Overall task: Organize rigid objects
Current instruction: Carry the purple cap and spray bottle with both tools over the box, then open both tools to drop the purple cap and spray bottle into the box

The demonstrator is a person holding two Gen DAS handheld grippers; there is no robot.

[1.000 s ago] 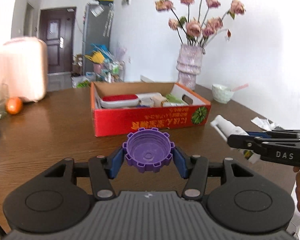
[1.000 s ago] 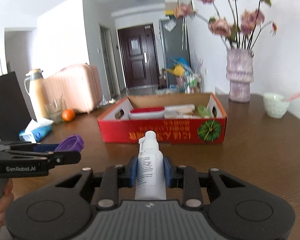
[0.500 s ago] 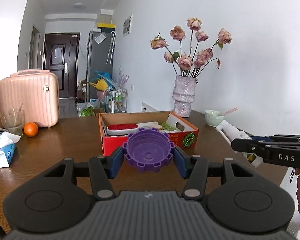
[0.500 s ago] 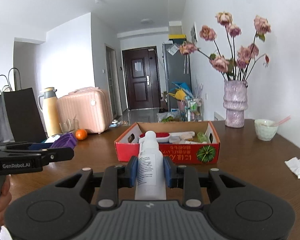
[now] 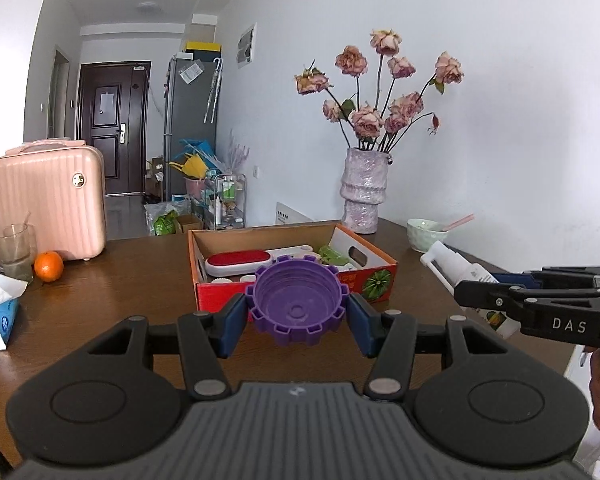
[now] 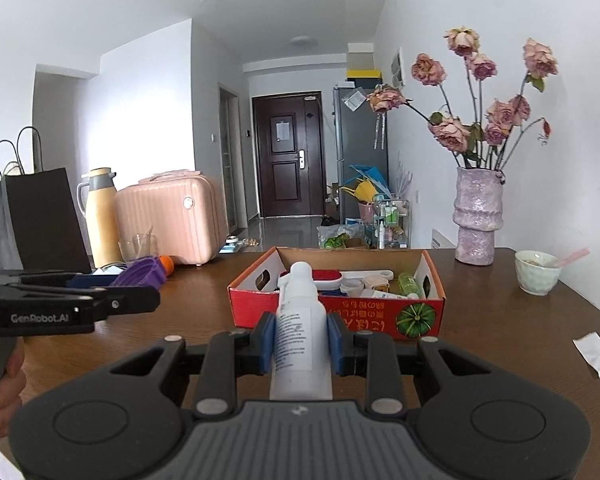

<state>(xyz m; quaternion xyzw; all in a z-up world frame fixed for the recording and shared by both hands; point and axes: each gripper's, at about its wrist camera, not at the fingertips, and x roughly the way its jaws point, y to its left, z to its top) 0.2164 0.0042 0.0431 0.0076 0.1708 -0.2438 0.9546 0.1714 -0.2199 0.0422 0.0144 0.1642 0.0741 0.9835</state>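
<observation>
Left gripper (image 5: 298,316) clamping purple notched cap (image 5: 298,304), hovering short of red cardboard box (image 6: 336,316). Right gripper (image 6: 300,340) gripping white spray bottle (image 6: 300,328), nozzle pointing toward box.

The right tool (image 5: 556,312) carries white letters "DAS" on its black side, seen from the left wrist. The left tool (image 6: 68,308) reads "GenRobot.AI" on its side, seen from the right wrist. The red box (image 6: 340,320) has upside-down yellow characters, unreadable, left of its pumpkin picture. The bottle (image 6: 300,332) label's print is too small.
</observation>
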